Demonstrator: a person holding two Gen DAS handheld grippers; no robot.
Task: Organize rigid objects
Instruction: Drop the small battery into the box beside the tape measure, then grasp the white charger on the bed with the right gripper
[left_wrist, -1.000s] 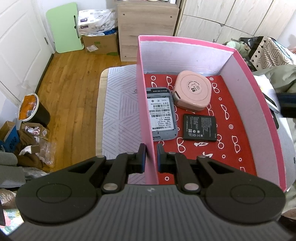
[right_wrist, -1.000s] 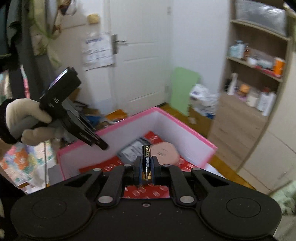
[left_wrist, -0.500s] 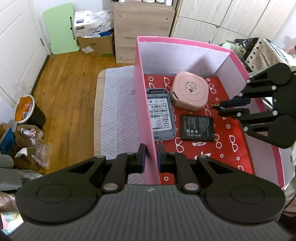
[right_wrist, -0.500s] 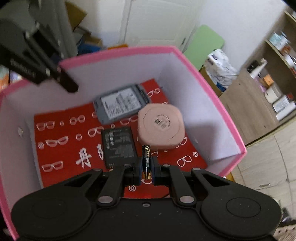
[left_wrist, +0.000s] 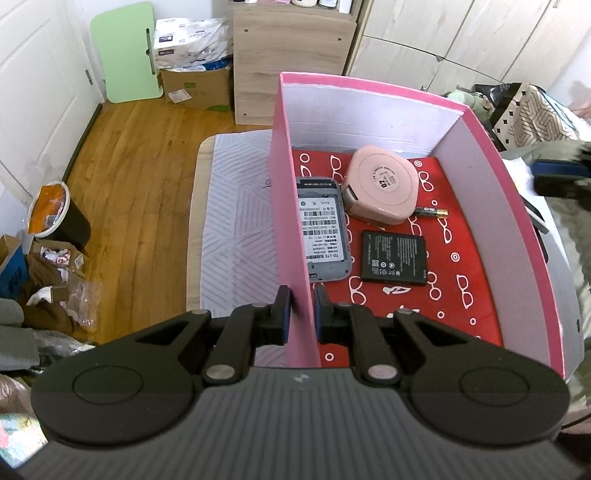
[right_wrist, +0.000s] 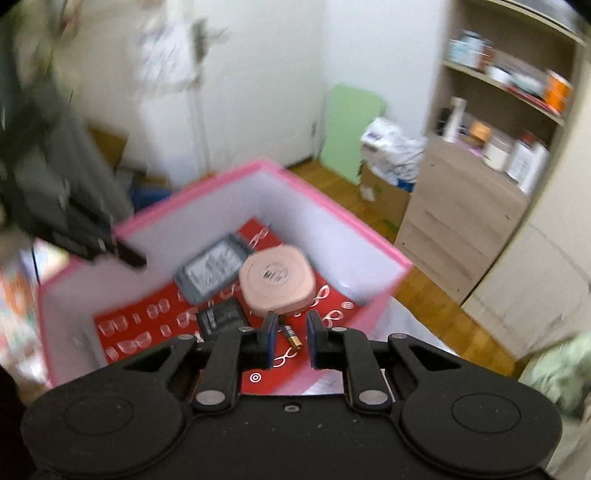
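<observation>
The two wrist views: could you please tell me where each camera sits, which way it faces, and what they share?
Left wrist: sits on the left tongs, looking steeply down into the pink box; its fingers clamp the box's near wall.
Right wrist: sits on the right tongs, looking down across the box from the opposite side; its jaws are opening, empty, above the small battery; the left tongs show at upper left.
Shared: the box, pink round case, grey device, flat black battery, small battery.
</observation>
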